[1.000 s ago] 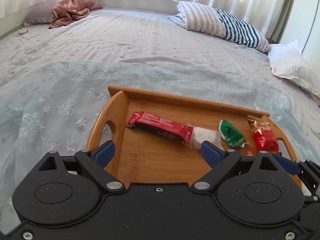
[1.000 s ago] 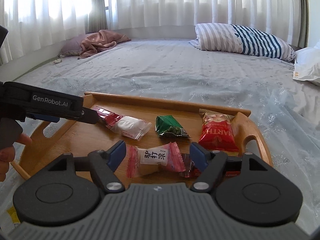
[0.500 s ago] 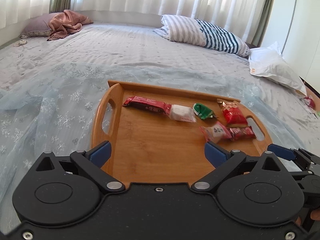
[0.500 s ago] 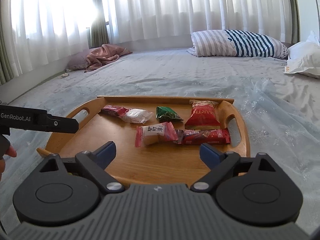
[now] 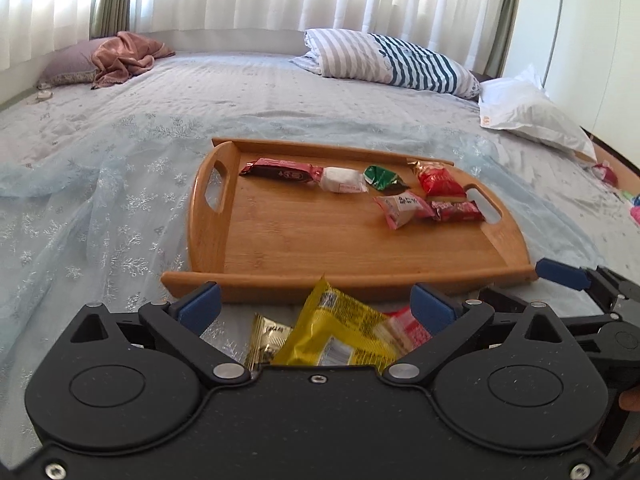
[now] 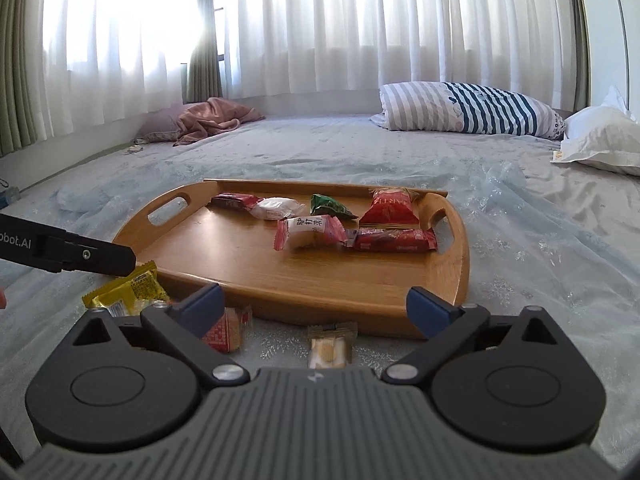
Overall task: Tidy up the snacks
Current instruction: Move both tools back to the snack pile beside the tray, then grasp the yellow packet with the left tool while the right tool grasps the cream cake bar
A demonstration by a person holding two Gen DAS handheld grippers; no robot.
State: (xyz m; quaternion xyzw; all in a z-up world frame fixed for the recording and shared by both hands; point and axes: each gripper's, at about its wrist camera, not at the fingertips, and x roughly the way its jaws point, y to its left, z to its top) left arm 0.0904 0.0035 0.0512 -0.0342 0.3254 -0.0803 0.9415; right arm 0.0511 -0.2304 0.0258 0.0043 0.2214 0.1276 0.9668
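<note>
Now both grippers hang with jaws spread and empty before the tray (image 5: 208, 240), the left gripper (image 5: 316, 306) nearest the yellow packet (image 5: 340, 328), which lies on the bedspread just under it, long axis toward the tray

Both wrist cameras look low across the bed, sharing the nearby wooden tray (image 5: 516, 236) (image 6: 464, 248).

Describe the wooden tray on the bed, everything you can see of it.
The wooden tray looks like light bamboo, rectangular with rounded corners, a low raised rim and a cut-out handle at each short end. It lies flat on the pale snowflake-patterned cloth over the bed. Six wrapped snacks lie toward its far and right side; the near half is bare. Neither gripper touches it.
</note>
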